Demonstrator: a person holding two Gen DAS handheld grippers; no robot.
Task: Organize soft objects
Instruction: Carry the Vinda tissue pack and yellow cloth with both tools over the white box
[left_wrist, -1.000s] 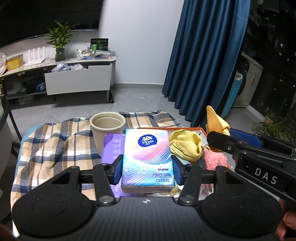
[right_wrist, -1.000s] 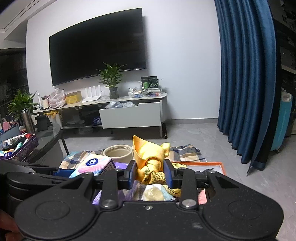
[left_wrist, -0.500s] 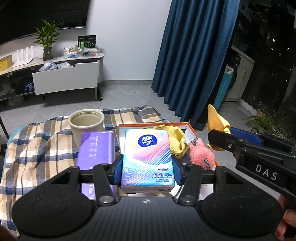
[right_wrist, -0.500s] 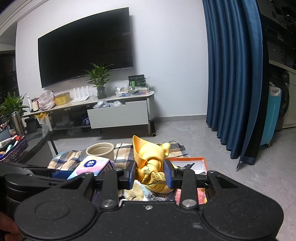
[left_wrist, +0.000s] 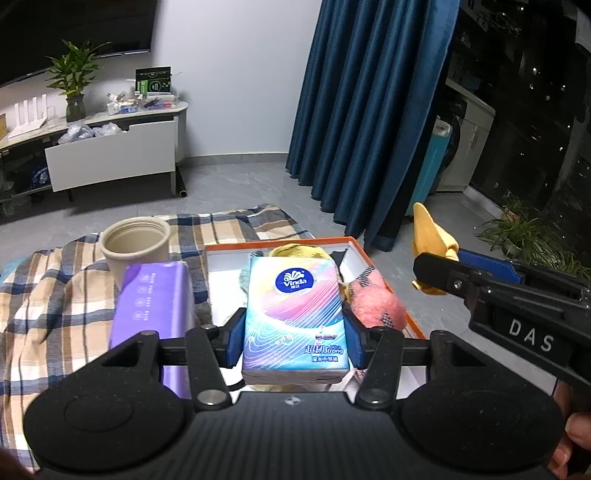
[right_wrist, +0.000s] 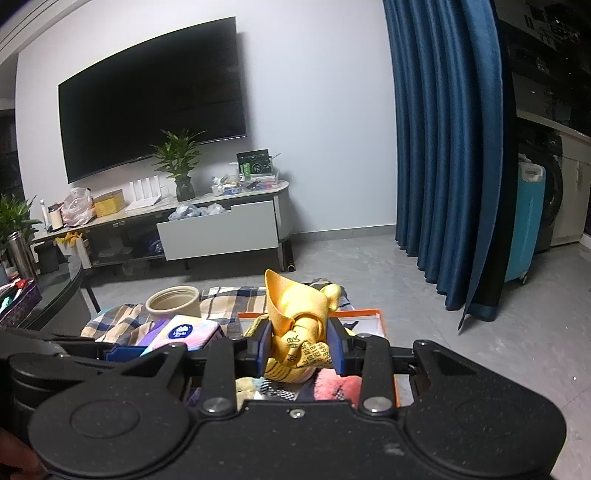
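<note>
Tissue pack (left_wrist: 295, 314) sits clamped in the left gripper (left_wrist: 293, 338) above an orange-rimmed tray (left_wrist: 373, 262); right gripper (right_wrist: 299, 345) pinches a knotted yellow cloth (right_wrist: 299, 321). Beyond both lie a plaid blanket (left_wrist: 51, 291), grey tile floor (left_wrist: 236, 188) and blue curtains (left_wrist: 369, 110).

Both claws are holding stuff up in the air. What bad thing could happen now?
The left claw pinches the tissue pack only near its back end, so it might tip and slip out. The right claw squeezes a knotted yellow cloth; its loose top could snag on the box rim.
</note>
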